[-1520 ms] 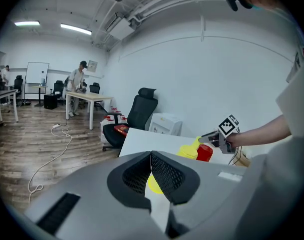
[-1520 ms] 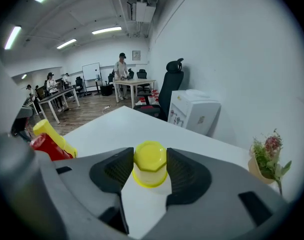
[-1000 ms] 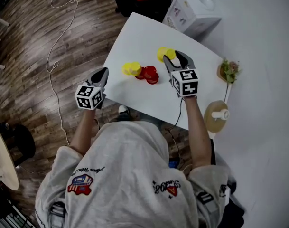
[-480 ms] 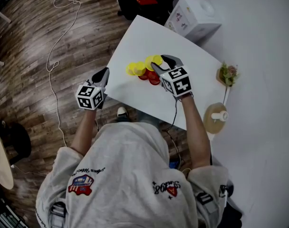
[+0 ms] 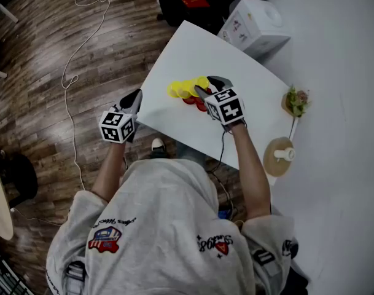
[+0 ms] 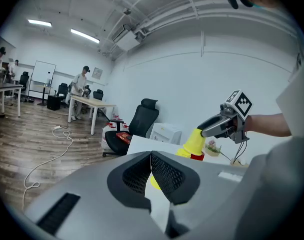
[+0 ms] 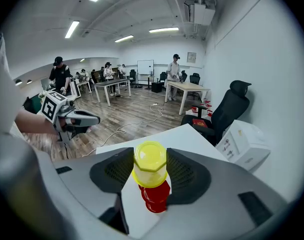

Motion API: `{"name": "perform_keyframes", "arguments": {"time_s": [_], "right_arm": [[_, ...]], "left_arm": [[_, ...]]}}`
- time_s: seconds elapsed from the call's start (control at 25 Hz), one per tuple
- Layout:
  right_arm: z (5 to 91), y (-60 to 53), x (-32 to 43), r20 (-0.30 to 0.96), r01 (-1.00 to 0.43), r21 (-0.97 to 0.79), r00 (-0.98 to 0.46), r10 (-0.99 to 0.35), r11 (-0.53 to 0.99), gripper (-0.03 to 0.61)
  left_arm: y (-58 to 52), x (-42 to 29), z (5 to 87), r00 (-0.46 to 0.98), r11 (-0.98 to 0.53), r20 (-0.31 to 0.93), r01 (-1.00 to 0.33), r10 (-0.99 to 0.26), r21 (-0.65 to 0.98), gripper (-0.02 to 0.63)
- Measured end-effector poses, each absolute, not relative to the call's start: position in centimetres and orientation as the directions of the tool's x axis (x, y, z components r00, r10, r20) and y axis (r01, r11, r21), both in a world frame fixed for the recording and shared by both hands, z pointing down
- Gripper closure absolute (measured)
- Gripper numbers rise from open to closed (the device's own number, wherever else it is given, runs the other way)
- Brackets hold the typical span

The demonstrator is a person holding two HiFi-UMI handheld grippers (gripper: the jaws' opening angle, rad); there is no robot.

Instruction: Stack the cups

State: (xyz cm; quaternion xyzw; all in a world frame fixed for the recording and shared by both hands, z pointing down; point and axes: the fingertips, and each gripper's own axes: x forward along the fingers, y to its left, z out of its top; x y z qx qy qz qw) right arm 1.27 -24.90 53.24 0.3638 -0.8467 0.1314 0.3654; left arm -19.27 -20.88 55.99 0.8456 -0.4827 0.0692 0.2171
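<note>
One yellow cup (image 7: 150, 165) clamped in right gripper (image 5: 204, 85) above red cups (image 7: 154, 198); head view, unlike right gripper view, shows spare yellow cups (image 5: 179, 90) at nine o'clock; left gripper (image 6: 151, 156) closed.

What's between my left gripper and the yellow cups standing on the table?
Nothing. In the head view, only bare white table separates the left gripper from the yellow cups.
</note>
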Motion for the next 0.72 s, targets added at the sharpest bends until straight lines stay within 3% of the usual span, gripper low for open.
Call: {"name": "perform_keyframes", "arguments": {"time_s": [0.72], "right_arm": [[53.47,-24.89,1.18,0.705,-0.721,0.062,-0.458,-0.542,0.691,0.359]], "left_arm": [[-21.13,-19.75,56.17,0.528,-0.437,0.315,-0.842,-0.789,0.318,0.607]]}}
